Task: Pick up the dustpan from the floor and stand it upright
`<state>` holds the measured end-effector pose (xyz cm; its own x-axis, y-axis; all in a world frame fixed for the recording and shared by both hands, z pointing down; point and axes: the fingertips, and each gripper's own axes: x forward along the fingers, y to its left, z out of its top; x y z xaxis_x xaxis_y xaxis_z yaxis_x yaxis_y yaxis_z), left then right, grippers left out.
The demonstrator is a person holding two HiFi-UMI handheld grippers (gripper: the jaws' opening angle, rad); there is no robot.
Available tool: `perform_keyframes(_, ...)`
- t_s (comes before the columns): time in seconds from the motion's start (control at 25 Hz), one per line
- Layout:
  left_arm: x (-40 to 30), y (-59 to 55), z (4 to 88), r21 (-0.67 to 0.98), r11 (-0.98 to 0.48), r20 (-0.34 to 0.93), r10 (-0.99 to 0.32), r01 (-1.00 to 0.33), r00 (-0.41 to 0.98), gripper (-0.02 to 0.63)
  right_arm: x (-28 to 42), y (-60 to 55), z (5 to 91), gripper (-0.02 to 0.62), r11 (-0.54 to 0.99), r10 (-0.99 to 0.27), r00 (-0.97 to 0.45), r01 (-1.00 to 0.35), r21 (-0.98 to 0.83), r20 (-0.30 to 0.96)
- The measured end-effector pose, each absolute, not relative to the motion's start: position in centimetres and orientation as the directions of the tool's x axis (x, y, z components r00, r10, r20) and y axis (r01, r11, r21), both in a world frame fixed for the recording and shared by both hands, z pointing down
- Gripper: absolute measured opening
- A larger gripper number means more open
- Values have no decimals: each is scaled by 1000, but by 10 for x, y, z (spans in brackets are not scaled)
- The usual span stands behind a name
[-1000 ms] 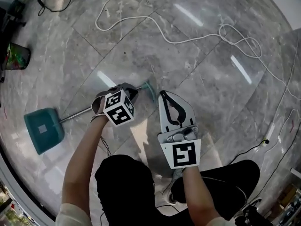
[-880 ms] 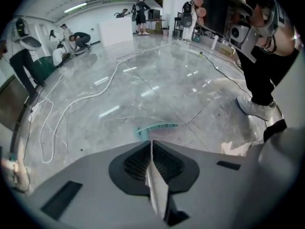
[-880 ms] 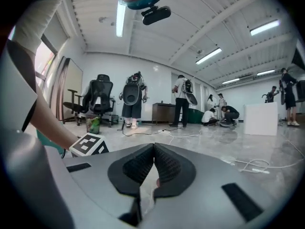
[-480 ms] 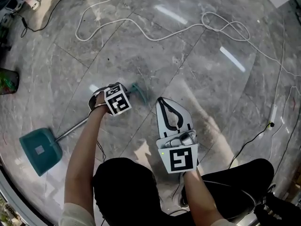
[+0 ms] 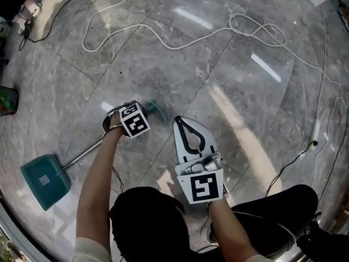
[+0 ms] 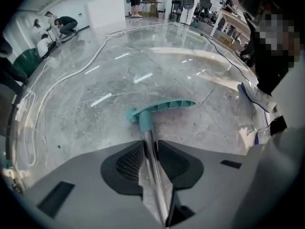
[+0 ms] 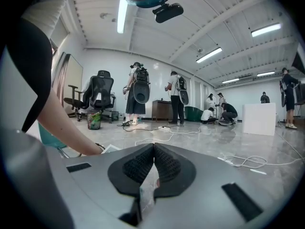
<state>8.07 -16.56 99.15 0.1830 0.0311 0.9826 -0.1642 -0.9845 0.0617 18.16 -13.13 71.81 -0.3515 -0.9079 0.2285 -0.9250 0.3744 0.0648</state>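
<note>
The dustpan point(image 5: 44, 180) lies flat on the grey marble floor point(image 5: 234, 48). Its teal pan is at the lower left of the head view, and its metal shaft point(image 6: 151, 161) runs up to a teal grip point(image 6: 164, 108). The left gripper point(image 6: 150, 146) points steeply down over the shaft. Its 2 fingers are opening, with the shaft between them and the pads just off it. The right gripper point(image 5: 183, 120) hovers beside it, fingers clenched on nothing. A white cable point(image 5: 180, 42) loops across the floor beyond.
</note>
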Motion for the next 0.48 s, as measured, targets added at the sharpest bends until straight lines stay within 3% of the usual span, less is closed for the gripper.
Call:
perform_keyframes(0.28,81,-167,994,79,-975,976,34,-207,215,86,174,-128,736,18,402,-889,-370,-913,70,270)
perform_keyframes(0.48,82,-171,994,72,-964,970,9,-254,242,84,166,-142,726,17,330,-928,-336,-942,-68,162)
